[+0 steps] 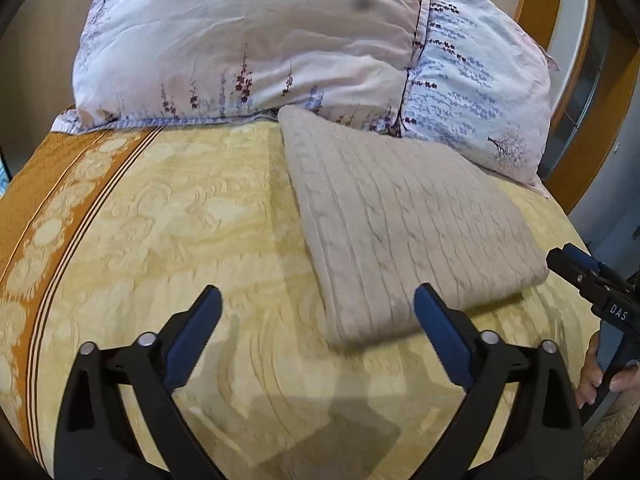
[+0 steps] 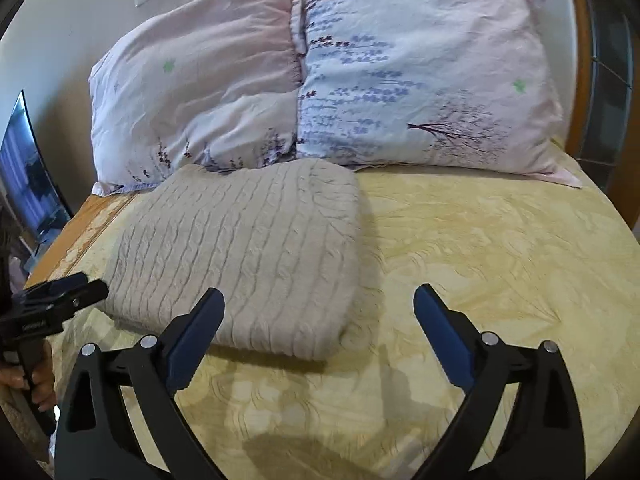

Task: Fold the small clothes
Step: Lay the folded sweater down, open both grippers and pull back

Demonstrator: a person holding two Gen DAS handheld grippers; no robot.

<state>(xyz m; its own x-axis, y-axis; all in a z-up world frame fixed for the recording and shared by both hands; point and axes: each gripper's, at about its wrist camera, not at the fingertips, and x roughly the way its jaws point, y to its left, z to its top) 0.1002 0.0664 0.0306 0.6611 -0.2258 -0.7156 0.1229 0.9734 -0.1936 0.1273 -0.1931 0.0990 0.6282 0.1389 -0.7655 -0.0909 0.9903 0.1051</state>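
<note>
Both your claws gape wide with nothing in them: left gripper, right gripper. The folded beige cable-knit sweater lies on the yellow bedspread, pillows at twelve o'clock. It looks soft, thick and floppy, so pinch all layers at an edge.

The white letters "DAS" are read on the black body of the right gripper at the right edge of the left wrist view; lettering on the left gripper is too blurred to be read.
</note>
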